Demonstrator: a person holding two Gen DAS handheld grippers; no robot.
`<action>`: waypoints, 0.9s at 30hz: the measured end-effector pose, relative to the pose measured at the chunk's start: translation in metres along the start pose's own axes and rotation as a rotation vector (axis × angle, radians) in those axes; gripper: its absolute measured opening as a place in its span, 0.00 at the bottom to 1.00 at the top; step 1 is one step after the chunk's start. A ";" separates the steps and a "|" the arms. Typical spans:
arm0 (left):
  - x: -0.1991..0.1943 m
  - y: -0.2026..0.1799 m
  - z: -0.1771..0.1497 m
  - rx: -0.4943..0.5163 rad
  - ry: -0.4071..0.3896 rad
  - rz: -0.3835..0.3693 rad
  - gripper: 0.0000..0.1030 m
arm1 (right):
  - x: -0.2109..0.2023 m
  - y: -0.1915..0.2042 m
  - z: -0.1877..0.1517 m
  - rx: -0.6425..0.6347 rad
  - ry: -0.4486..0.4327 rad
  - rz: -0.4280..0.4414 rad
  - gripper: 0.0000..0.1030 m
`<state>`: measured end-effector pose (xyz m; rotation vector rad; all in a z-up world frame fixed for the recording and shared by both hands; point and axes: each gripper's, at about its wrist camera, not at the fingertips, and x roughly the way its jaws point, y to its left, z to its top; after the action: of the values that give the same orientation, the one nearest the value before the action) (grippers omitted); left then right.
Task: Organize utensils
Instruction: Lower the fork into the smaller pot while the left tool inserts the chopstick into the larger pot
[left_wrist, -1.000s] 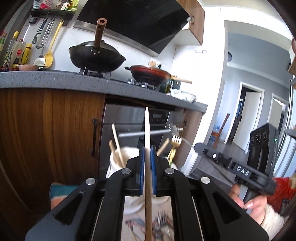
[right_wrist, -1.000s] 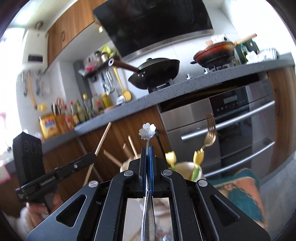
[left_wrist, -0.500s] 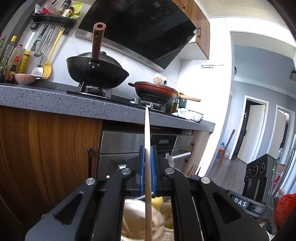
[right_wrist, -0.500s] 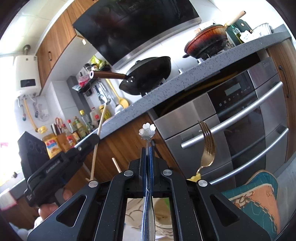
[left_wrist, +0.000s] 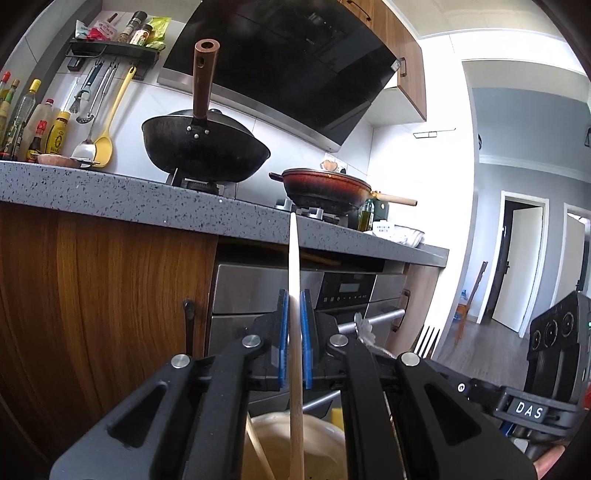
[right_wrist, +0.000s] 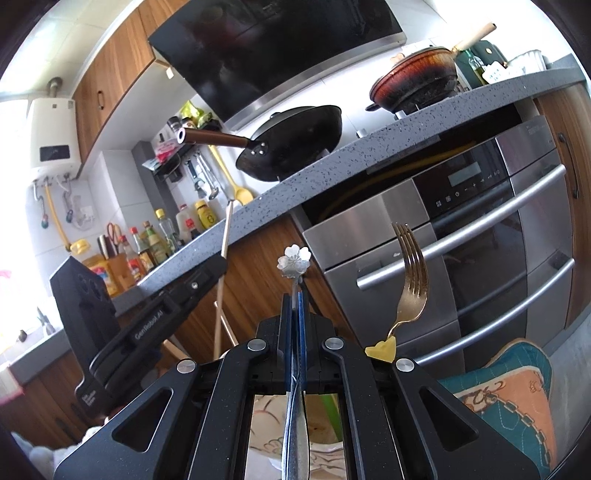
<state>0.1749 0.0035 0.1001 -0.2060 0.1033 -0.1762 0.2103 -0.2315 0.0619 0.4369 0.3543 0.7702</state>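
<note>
We held the left gripper (left_wrist: 294, 341) level, clenched on a wooden chopstick (left_wrist: 294, 280) standing upright through its pads. Our right gripper (right_wrist: 294, 334) tipped slightly downward, clamped on a flower-topped metal utensil (right_wrist: 294, 259) (which kind, we couldn't tell); a gold fork (right_wrist: 410, 277) stood just right of it.

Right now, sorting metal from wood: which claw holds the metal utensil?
The right claw: its flower-topped metal utensil, unlike the left claw's plain wooden chopstick.
</note>
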 end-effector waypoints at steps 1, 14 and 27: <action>-0.002 0.001 -0.001 -0.003 0.000 -0.001 0.06 | 0.000 0.001 -0.001 -0.002 0.002 0.001 0.04; -0.003 -0.016 0.013 0.002 0.136 -0.100 0.34 | -0.004 0.007 -0.004 -0.041 -0.032 0.010 0.04; 0.048 -0.004 0.019 -0.179 0.365 -0.239 0.24 | 0.002 0.010 -0.007 -0.067 -0.036 0.044 0.04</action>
<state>0.2236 -0.0051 0.1158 -0.3640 0.4594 -0.4429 0.2024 -0.2221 0.0603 0.3965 0.2852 0.8136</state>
